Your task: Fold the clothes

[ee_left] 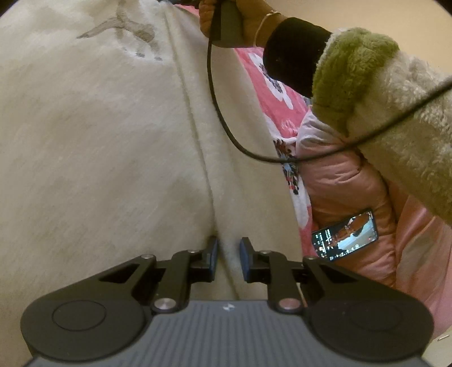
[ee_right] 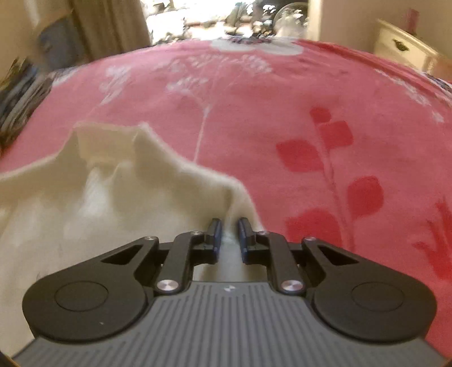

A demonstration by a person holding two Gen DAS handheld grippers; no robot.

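A cream fleece garment (ee_left: 99,135) with a grey embroidered mark fills the left wrist view, lifted and hanging. My left gripper (ee_left: 228,248) is shut on a ridge of it. In the right wrist view the same cream garment (ee_right: 118,180) drapes at the lower left over a pink floral blanket (ee_right: 310,118). My right gripper (ee_right: 228,228) is shut on its edge fold. The hand holding the right gripper's handle (ee_left: 226,25) shows at the top of the left wrist view.
A phone with a lit screen (ee_left: 344,235) lies on a pink padded jacket (ee_left: 353,192). A black cable (ee_left: 226,121) hangs across. A white dresser (ee_right: 404,50) stands at the far right, curtains (ee_right: 107,25) at the far left.
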